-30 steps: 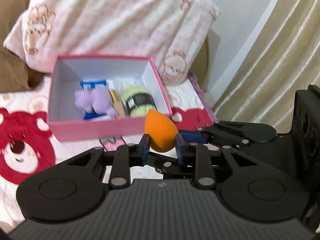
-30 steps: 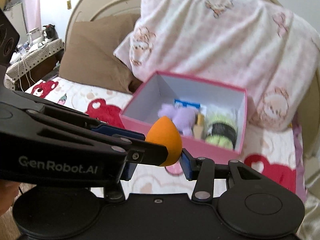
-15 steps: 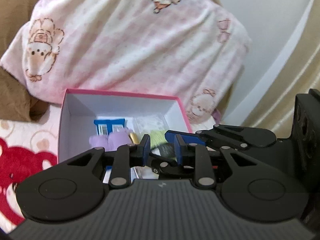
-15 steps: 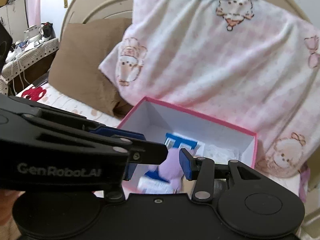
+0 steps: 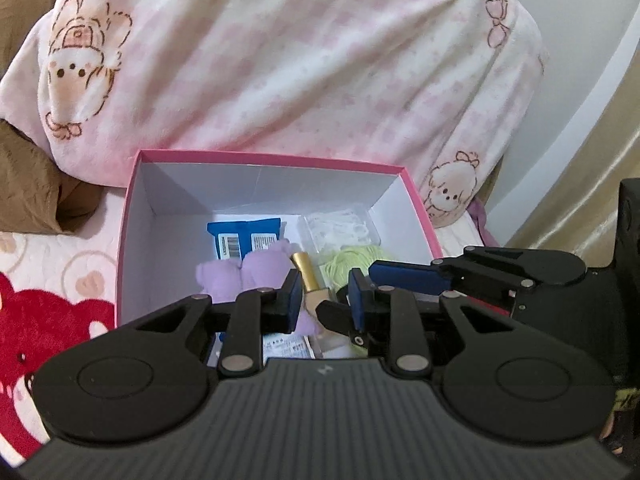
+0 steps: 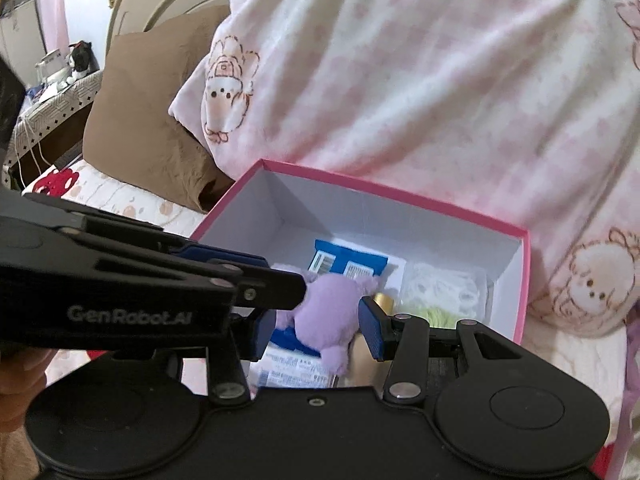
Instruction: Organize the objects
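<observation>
My left claw point(image 5: 325, 302), closed and empty, and my right claw point(image 6: 318, 328), open and empty, hover over the pink box point(image 5: 264, 159). Its floor lies bare along the wall nearest the brown pillow point(image 5: 24, 184).

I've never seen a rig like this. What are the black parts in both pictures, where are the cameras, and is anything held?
There is no robot: a person holds a two-finger gripper in each hand, each with a fisheye camera looking along its fingers. One picture looks from the left gripper, the other from the right gripper. Both hang over an open pink cardboard box on a bear-print bed sheet. Inside lie a purple plush toy, a blue barcoded packet, a gold-capped bottle, light green yarn and a clear plastic packet. Nothing is held: the left jaws are shut, the right open.
</observation>
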`<action>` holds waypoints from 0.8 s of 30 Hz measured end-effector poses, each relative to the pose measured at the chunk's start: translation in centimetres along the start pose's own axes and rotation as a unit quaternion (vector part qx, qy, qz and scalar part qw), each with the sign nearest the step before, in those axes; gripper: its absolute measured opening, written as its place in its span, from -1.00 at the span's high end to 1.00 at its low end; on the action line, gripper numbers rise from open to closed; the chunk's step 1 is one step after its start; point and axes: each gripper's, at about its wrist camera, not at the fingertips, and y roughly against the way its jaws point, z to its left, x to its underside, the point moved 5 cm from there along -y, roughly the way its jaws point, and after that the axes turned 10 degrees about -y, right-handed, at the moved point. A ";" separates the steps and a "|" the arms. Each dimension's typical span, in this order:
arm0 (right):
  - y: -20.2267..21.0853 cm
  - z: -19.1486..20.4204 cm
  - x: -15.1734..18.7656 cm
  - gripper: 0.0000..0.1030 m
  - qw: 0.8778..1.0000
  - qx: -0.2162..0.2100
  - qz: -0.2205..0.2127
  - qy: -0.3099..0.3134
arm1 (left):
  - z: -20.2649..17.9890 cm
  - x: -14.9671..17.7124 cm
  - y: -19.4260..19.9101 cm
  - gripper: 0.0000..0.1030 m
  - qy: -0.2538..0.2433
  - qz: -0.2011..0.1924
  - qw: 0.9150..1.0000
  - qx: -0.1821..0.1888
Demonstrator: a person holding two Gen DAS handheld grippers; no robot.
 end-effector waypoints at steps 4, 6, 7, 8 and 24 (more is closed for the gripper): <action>1.7 0.2 0.4 0.01 1.000 0.002 0.007 -0.009 | -0.6 0.4 1.7 0.54 -0.008 0.009 1.000 -0.008; 3.0 0.5 0.7 0.01 1.000 0.005 0.005 -0.004 | -0.8 0.6 2.7 0.54 -0.011 0.016 1.000 -0.011; 3.8 0.6 0.9 0.01 1.000 0.005 0.005 -0.002 | -0.9 0.8 3.3 0.54 -0.007 0.020 1.000 -0.006; 4.6 0.8 1.1 0.00 1.000 0.004 0.006 -0.001 | -1.0 1.0 3.8 0.54 -0.003 0.023 1.000 0.002; 14.3 1.2 7.7 -0.61 0.994 -0.013 0.045 0.095 | -5.5 6.3 10.2 -0.25 -0.040 0.077 0.996 0.023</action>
